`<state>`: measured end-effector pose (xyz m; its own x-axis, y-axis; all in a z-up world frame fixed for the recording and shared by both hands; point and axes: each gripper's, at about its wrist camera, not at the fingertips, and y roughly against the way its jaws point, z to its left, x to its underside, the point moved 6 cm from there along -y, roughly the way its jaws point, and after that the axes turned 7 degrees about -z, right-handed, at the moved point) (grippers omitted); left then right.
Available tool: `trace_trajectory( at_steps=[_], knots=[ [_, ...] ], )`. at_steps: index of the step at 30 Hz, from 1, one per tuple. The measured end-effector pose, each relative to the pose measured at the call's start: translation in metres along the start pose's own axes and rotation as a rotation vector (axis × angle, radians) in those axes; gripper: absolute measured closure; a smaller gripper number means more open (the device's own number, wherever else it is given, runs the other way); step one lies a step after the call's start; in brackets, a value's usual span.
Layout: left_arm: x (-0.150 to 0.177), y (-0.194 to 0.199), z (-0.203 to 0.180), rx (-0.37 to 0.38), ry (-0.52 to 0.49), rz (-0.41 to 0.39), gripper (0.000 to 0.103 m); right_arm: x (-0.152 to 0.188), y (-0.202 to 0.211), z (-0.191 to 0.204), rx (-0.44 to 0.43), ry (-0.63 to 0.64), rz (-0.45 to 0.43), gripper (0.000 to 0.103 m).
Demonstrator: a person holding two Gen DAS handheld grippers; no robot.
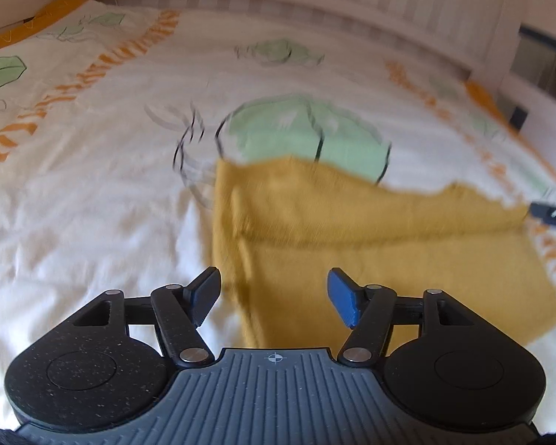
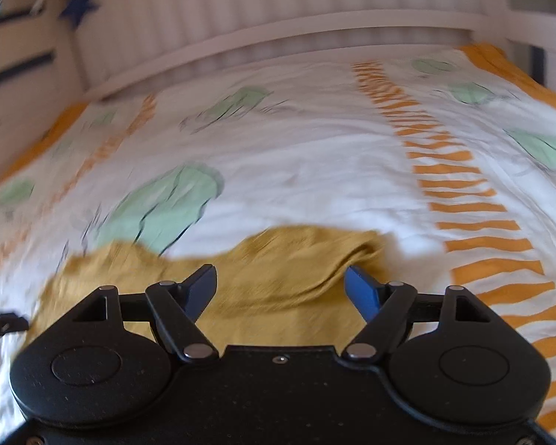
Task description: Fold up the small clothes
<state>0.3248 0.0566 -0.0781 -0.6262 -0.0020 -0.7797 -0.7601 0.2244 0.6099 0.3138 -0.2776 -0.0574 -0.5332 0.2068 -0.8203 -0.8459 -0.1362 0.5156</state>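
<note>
Both grippers, left (image 1: 274, 293) and right (image 2: 281, 289), fingers spread (empty), above mustard cloth (image 1: 370, 237)

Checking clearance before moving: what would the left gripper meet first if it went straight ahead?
Probably the yellow cloth lying on the bedsheet; the left gripper is open over it, though blur hides the depth.

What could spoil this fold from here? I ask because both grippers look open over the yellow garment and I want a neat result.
1. The mustard garment lies rumpled, with a raised ridge near the right gripper; pressing it flat as it lies may lock in creases.
2. The left gripper, open above one edge, might pinch the soft bedsheet along with the cloth.
3. Both views are blurred, so edges may be misjudged.
</note>
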Motion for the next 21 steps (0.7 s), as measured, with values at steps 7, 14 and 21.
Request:
trace_trajectory(
  at_steps=[7, 14, 21],
  knots=[
    [0.021, -0.011, 0.015, 0.017, 0.023, 0.031, 0.035, 0.032, -0.010, 0.063, -0.078, 0.202, 0.092, 0.024],
    [0.021, -0.012, 0.018, 0.045, 0.040, 0.036, 0.033, 0.047, -0.053, 0.091, -0.056, 0.301, 0.162, 0.024],
    [0.021, -0.013, 0.016, 0.048, 0.035, 0.035, 0.029, 0.020, -0.110, 0.088, 0.016, 0.239, 0.176, 0.019]
  ],
)
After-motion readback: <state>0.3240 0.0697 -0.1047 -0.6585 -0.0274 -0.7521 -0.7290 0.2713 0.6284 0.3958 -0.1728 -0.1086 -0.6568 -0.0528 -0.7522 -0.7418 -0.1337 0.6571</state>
